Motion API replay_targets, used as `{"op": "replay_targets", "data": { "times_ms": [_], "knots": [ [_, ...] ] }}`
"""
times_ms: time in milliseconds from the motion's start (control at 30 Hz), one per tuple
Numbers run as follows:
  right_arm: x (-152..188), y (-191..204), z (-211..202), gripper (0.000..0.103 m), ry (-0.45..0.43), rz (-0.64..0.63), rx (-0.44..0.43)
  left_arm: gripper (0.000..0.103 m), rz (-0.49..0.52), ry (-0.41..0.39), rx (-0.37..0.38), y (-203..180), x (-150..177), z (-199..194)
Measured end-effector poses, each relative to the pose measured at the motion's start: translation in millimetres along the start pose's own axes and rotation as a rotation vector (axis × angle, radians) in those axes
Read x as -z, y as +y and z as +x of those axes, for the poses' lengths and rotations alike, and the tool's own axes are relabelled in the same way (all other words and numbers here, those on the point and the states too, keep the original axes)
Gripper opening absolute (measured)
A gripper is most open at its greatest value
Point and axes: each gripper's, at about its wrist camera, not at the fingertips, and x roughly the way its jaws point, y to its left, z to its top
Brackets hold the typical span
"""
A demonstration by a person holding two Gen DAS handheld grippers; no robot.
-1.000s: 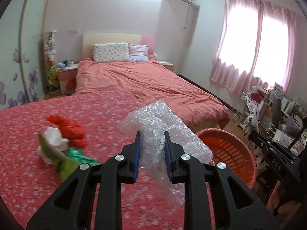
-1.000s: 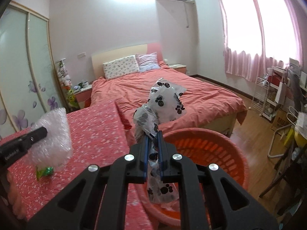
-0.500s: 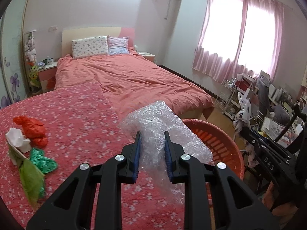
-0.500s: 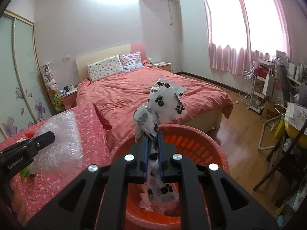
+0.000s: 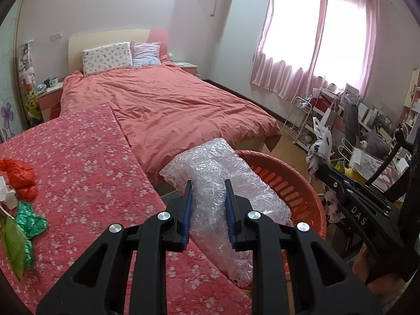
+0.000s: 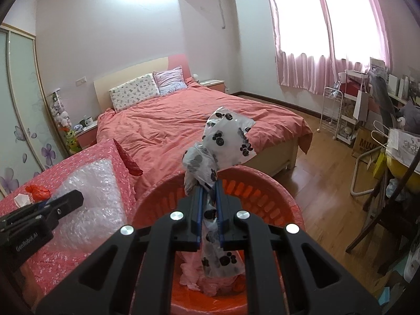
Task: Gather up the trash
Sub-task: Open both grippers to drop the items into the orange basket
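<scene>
My left gripper (image 5: 208, 183) is shut on a crumpled sheet of bubble wrap (image 5: 210, 165) and holds it over the table's right edge, beside the orange basket (image 5: 294, 183). My right gripper (image 6: 208, 183) is shut on a white plastic bag with black paw prints (image 6: 228, 136) and holds it above the basket (image 6: 262, 181), whose bottom holds pink trash (image 6: 194, 275). The left gripper (image 6: 71, 199) and its bubble wrap (image 6: 99, 183) show at the left of the right wrist view.
On the table with the pink flowered cloth (image 5: 86, 157) lie a red bag (image 5: 18, 173), green wrappers (image 5: 29, 220) and white paper. Behind stands a bed (image 5: 170, 105). At the right are a chair, shelves and clutter (image 5: 367, 136).
Both grippers have moved right, towards the basket, each still holding its trash. The right gripper now holds the paw-print bag over the basket's inside; the left reached the table edge.
</scene>
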Motion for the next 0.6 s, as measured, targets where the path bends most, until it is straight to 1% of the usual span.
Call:
{"op": "replay_targets", "data": {
  "times_ms": [67, 167, 333, 500, 600],
  "knots": [
    [-0.8, -4.0, 3.0, 0.014, 0.007, 0.012, 0.003, 0.023, 0.000, 0.008, 0.009, -4.0, 0.2, 4.0],
    [-0.4, -9.3, 8.1, 0.014, 0.016, 0.028, 0.012, 0.023, -0.001, 0.029, 0.022, -7.5, 0.9, 10.9],
    [3.2, -18.7, 18.7, 0.032, 0.052, 0.066, 0.025, 0.038, 0.009, 0.061, 0.012, -12.7, 5.0, 23.6],
    [10.1, -23.6, 24.2, 0.040, 0.075, 0.070, 0.042, 0.042, 0.011, 0.084, -0.020, -8.0, 12.6, 27.4],
    [13.8, -21.5, 25.7, 0.042, 0.082, 0.064, 0.043, 0.043, 0.003, 0.082, -0.039, -0.7, 15.7, 22.5]
  ]
}}
